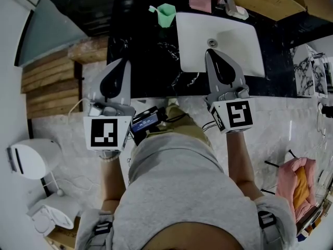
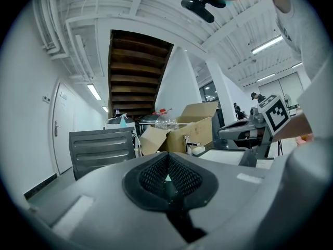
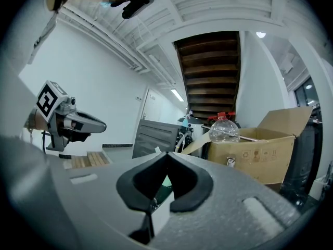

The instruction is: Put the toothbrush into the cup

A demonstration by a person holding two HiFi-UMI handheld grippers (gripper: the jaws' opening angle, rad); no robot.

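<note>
You hold the left gripper [image 1: 123, 64] left of the sink [image 1: 239, 46] and the right gripper [image 1: 210, 53] at its near edge, both closed on nothing. The cup [image 1: 166, 15] stands just left of the sink's far corner, and the toothbrush [image 1: 152, 8] seems to be in it already, so the task looks done, with nothing left to grasp

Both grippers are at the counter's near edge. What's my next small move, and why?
Probably ease the left gripper forward toward the green cup. Both it and the right gripper are shut on nothing and short of the cup. A pale piece shows at the cup's left rim; it may be the toothbrush, but it is too small to tell, so look closer first.
</note>
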